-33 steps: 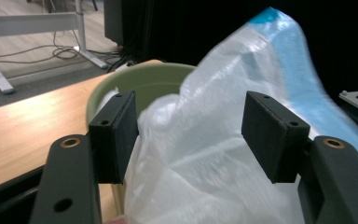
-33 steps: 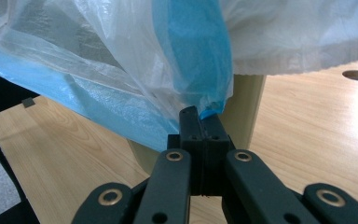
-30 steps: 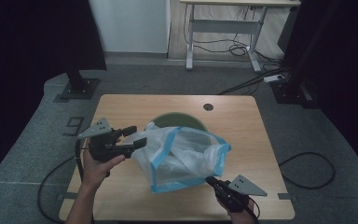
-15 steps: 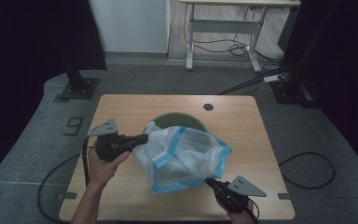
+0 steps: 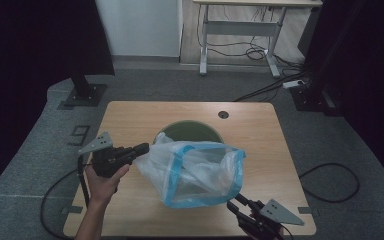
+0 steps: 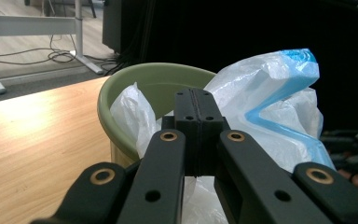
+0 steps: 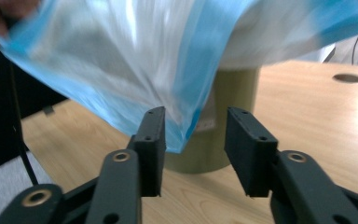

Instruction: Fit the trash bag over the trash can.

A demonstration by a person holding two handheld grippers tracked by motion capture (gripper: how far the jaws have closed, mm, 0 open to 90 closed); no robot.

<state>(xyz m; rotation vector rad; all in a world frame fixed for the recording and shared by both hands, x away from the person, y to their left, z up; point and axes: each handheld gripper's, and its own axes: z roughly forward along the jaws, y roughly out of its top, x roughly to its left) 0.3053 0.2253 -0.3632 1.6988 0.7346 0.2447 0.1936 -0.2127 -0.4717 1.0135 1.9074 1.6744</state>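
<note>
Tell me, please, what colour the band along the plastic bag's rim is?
Light blue, on a translucent white bag; the high view shows it best.

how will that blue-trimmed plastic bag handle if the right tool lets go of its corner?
Probably floppy: the bag sags and crumples between the left tool and the green bin. Likely very light, thin and see-through. The right tool stands open around the corner, jaws having just opened, so the film may slip free.

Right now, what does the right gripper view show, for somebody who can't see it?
The right gripper has just been opening, and a corner of the blue-edged clear plastic bag hangs loose between its black jaws. Behind stands a green bin on a wooden table.
</note>
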